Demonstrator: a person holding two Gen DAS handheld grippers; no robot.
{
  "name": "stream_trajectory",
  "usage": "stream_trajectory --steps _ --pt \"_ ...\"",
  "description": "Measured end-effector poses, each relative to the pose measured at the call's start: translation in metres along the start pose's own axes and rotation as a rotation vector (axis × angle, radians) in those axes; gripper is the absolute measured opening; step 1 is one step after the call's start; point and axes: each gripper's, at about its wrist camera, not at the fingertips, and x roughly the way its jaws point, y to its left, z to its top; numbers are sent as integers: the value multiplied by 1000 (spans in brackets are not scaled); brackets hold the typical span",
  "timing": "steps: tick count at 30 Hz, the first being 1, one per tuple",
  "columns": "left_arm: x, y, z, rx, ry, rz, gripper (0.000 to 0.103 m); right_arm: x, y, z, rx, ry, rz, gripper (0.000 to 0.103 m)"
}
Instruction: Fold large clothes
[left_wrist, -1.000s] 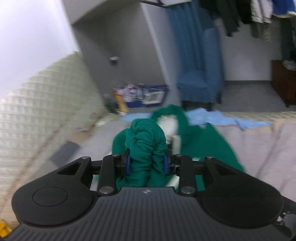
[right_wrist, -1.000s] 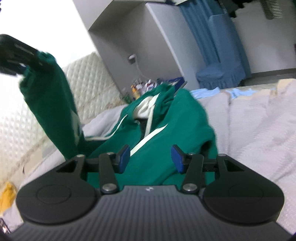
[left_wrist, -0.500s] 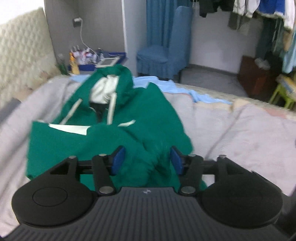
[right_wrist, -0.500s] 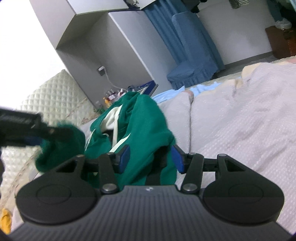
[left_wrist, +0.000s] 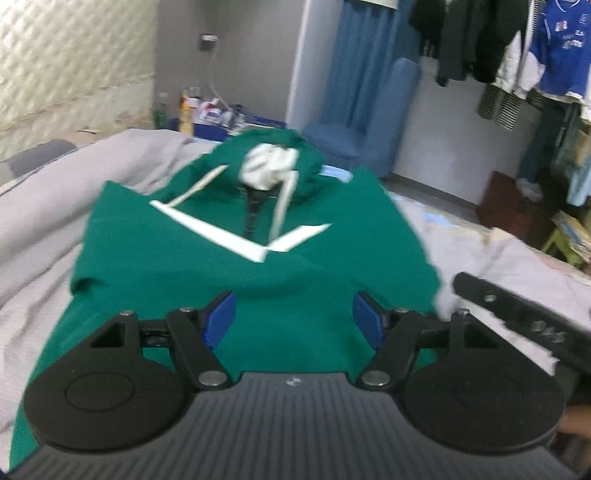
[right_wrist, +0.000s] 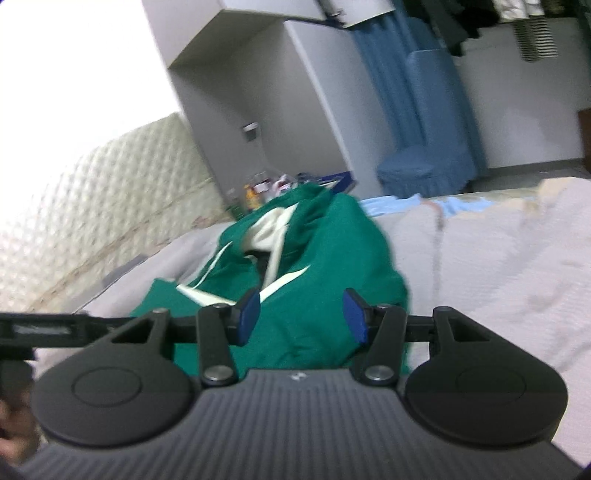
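Bedroom with a quilted headboard, blue curtain and hanging clothes frames a grey bedspread (left_wrist: 498, 266) where a green hoodie (left_wrist: 229, 266) lies chest-up, hood toward the far end, white stripes meeting in a V. Over its lower half the left gripper (left_wrist: 291, 319) hovers, its jaws just opened, cloth beneath but unpinched. Alongside, the right gripper (right_wrist: 301, 314) hangs parted and empty above the garment's near edge. Doing the fold well likely means flattening the bunched right side, then pinching matching edges so layers align.
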Motion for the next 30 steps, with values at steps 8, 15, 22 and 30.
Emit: stream_trajectory --steps 8,15,22,30 --pt "37 53 -15 6 -63 67 75 41 40 -14 -130 82 61 39" --pt "85 84 -35 -15 -5 101 75 76 55 -30 -230 131 59 37" --pt "124 90 -45 -1 71 132 75 117 40 -53 -250 264 -39 33" --pt "118 91 -41 -23 53 112 77 116 41 -58 -283 258 -50 33"
